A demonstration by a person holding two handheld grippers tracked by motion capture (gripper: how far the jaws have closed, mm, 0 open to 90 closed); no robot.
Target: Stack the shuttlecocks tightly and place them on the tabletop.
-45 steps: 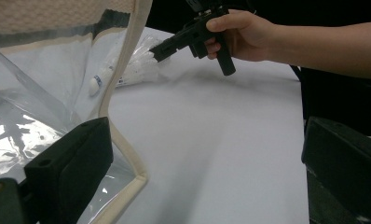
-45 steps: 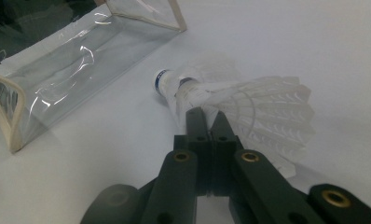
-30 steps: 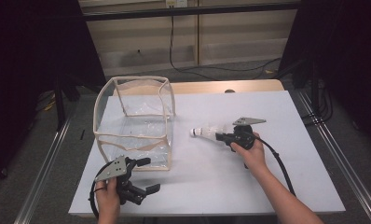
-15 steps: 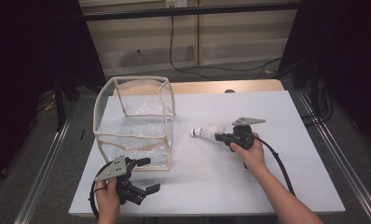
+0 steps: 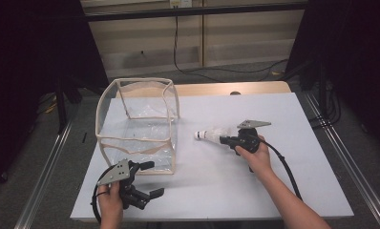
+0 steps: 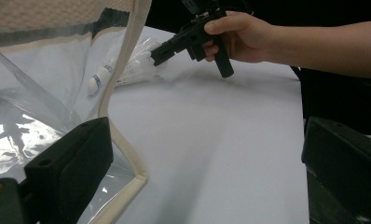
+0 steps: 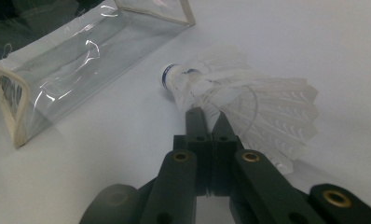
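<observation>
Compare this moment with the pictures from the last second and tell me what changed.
Nothing has visibly changed. The right gripper is still shut on the shuttlecock, its cork end pointing at the clear bag. The left gripper still rests open at the table's near edge beside the bag. Neither hand has moved.

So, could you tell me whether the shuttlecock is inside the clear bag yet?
Not yet: the shuttlecock lies on the table, outside the clear bag, pinched in the right gripper.
</observation>
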